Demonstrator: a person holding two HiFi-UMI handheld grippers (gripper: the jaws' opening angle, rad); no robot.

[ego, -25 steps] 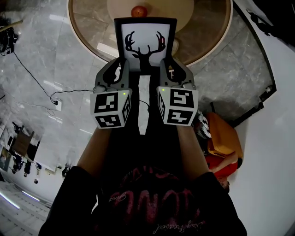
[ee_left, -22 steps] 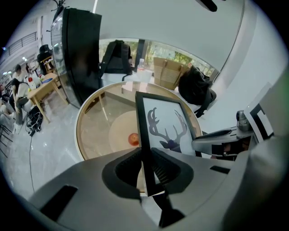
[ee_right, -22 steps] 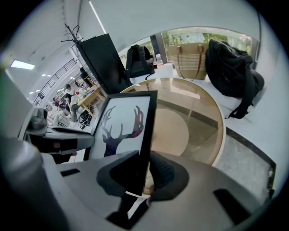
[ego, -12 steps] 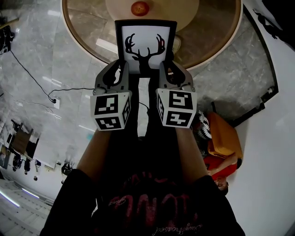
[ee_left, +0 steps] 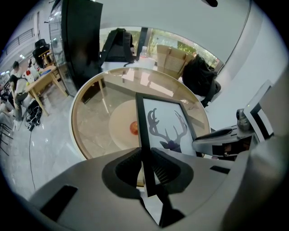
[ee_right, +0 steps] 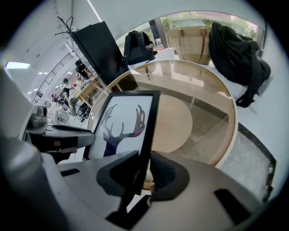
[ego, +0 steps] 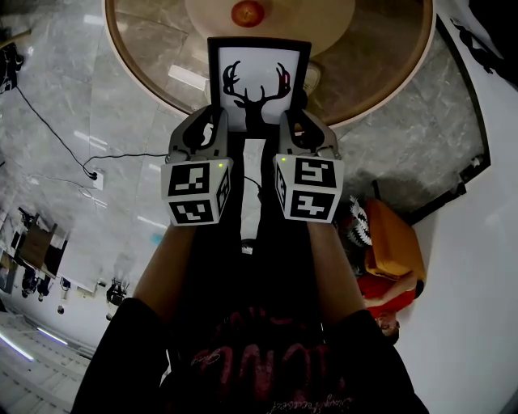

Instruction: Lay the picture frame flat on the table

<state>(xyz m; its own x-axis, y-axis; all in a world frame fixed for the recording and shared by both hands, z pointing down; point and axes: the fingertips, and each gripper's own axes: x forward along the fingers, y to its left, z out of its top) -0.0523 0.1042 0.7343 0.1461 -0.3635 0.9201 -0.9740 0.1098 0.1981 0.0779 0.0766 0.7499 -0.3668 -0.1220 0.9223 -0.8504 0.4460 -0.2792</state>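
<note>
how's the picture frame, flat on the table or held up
Held up, not flat: left gripper and right gripper are shut on the picture frame's side edges above the table.

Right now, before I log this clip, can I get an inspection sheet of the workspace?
Surface: round glass-topped table with a wooden rim.
Job's things: picture frame with a deer print, held by its two side edges, not yet lying flat.
Clutter: one red-orange round thing, a fruit or a ball, on the table beyond the frame.
Grippers: left gripper and right gripper each shut on a frame edge, fingers on either side.
Cables: cable on the floor to a socket, at the person's left.
Surroundings: marble floor; seated person in orange; black backpack beyond the table.
</note>
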